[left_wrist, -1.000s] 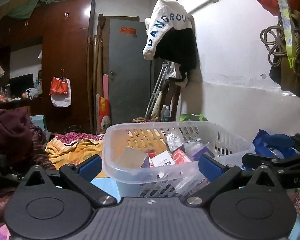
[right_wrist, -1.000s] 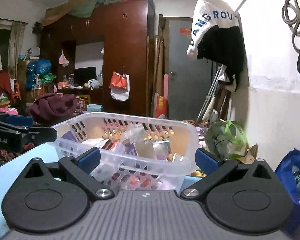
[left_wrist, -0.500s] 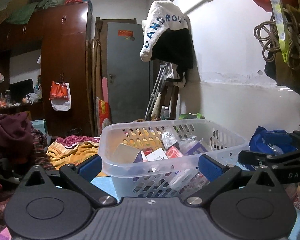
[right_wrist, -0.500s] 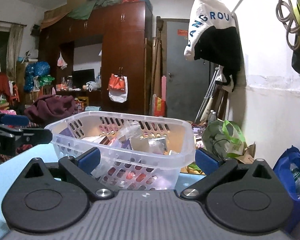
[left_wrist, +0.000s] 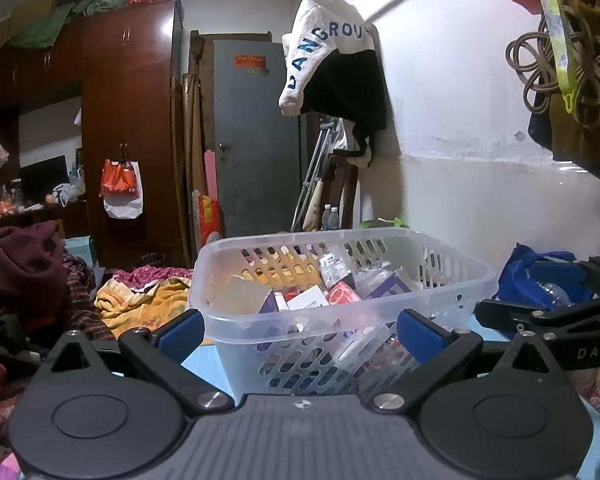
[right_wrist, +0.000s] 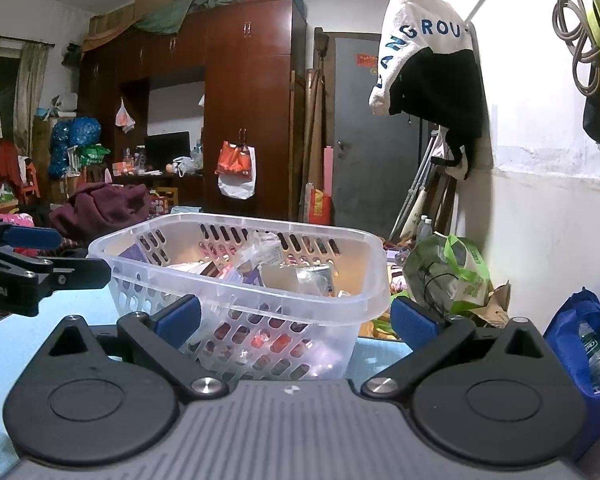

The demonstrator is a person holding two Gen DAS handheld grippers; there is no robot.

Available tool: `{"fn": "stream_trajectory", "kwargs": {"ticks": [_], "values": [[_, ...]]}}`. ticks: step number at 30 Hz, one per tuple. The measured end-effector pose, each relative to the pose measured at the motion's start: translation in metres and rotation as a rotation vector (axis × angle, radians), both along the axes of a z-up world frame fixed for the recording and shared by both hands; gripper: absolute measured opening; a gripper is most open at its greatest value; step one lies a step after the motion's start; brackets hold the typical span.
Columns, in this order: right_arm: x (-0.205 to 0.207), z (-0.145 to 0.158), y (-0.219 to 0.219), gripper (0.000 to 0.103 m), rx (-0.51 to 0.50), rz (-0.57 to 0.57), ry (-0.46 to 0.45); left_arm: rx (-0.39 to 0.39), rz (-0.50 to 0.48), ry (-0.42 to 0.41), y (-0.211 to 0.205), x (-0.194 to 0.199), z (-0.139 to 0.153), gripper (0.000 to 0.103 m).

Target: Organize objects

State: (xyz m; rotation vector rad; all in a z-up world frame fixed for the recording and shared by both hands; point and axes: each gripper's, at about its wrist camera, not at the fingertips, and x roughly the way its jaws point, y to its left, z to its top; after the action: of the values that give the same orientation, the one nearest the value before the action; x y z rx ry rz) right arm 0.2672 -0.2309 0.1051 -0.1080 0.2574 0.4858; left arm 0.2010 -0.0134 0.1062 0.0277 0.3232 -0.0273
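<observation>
Both claws, left claw point(left_wrist: 300, 332) and right claw point(right_wrist: 295, 322), spread before basket point(left_wrist: 340, 320) on blue table point(right_wrist: 4, 344).

light: dim indoor, bluish | glare: white wall point(right_wrist: 540, 128) right of jaws, overexposed | distortion: fisheye bending at edges | focus: both views sharp

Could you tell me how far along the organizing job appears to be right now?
Done: small boxes and packets already lie in the clear basket. In hand: nothing; the left claw and the right claw are open and empty in front of it. Left: unclear, since no loose items show on the blue tabletop.
</observation>
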Motion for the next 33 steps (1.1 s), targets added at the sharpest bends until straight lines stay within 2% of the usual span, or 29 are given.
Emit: {"fn": "stream_trajectory", "kwargs": {"ticks": [11, 19, 24, 33], "values": [[-0.003, 0.000, -0.003, 0.103, 0.017, 0.004, -0.023, -0.004, -0.003, 0.006, -0.001, 0.000, -0.003, 0.103], [-0.001, -0.002, -0.007, 0.103, 0.031, -0.001, -0.008, -0.001, 0.000, 0.011, -0.003, 0.001, -0.004, 0.103], [0.005, -0.002, -0.009, 0.103, 0.044, 0.007, 0.032, -0.002, 0.003, 0.009, -0.004, 0.002, -0.004, 0.103], [0.004, -0.002, -0.011, 0.103, 0.045, 0.007, 0.030, -0.007, -0.002, 0.008, -0.005, 0.002, -0.004, 0.103]]}}
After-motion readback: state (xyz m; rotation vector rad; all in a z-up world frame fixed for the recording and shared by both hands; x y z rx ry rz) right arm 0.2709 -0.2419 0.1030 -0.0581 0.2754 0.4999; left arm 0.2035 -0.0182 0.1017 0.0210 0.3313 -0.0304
